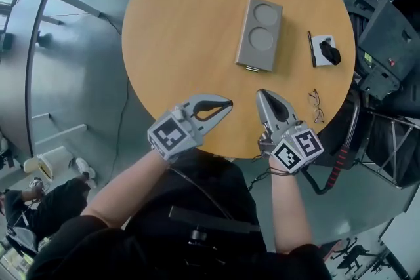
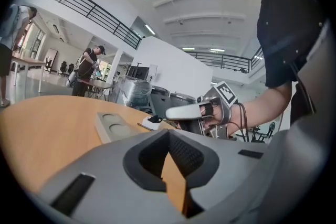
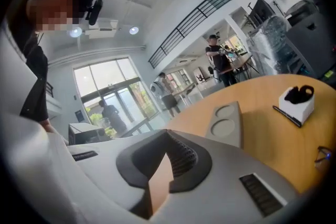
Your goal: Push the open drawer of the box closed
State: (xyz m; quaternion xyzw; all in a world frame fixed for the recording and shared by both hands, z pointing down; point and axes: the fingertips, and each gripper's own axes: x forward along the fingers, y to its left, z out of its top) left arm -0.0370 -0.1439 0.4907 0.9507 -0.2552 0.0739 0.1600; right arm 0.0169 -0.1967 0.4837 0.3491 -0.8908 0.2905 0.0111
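Jaws pressed together and empty, the left hand-held gripper [image 1: 226, 103] and the right hand-held gripper [image 1: 262, 94] sit low over the desk [image 1: 177, 29] edge, tips aimed forward. Closed tips make a blunt pusher, I'd judge. The grey box [image 1: 259, 34] lies ahead of the right one, apart from it, its near end facing the tips. The drawer [image 1: 252, 68] seems to be the thin strip poking from that end, too small to be sure. Each gripper's own view shows the box top, but the drawer cannot be made out there.
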